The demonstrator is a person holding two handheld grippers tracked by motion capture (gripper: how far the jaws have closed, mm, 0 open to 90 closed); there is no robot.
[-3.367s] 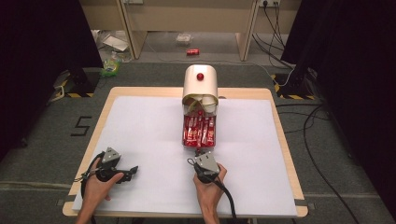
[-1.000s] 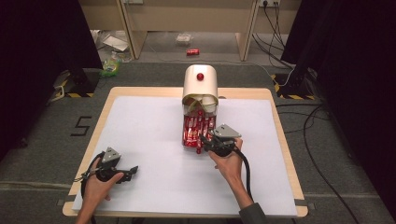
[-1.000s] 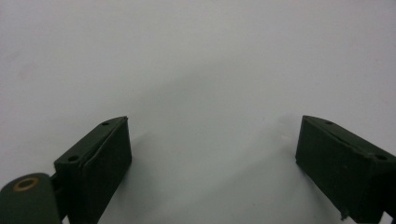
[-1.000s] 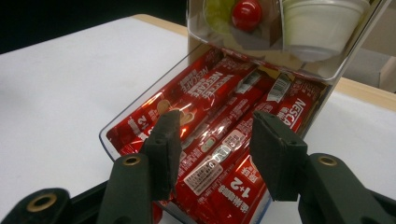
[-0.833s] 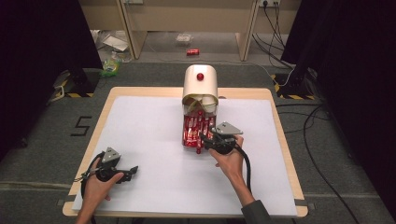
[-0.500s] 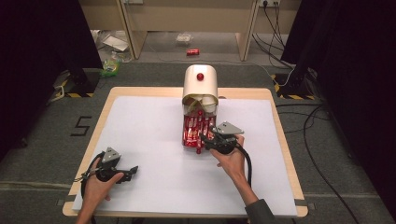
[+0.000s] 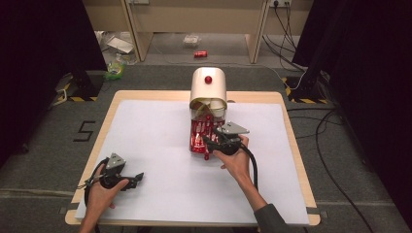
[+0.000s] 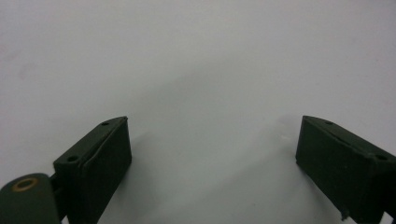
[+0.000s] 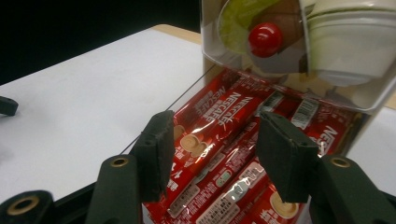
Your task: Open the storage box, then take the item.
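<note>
The step in hand looks like a pick from the dispenser: the right tongs [image 7: 210, 145] sit at the centre of the high view, at the lower end of the tray of red Nescafé coffee sticks [image 7: 200, 135] that spills out below the cream-coloured dispenser [image 7: 208, 92] with its red knob [image 7: 208, 79]. In the right gripper view the right tongs [image 9: 217, 154] stand half-wide over the sticks, and the jaws have just been opening. One Nescafé stick [image 9: 215, 122] runs up the middle of the frame between the two black pads [image 9: 159, 149], yet the pads do not press on it; nothing is gripped so far. The sticks lie packed side by side in a clear tray [image 9: 168, 109] under the dispenser's transparent front, upper right of that frame.

The left tongs [image 7: 130, 178] rest at the lower left of the high view on the white-covered desk [image 7: 145, 126], well apart from the sticks. In the left gripper view the left tongs [image 8: 212, 154] stand wide with only bare white surface between them.

The next move, as I judge it, calls for lowering the right tongs until the pads straddle a single stick, then closing on its sides. The neighbours lie touching it, so the pads must slip into tight gaps without catching two sticks, and the foil wrapper is likely to be slippery.
</note>
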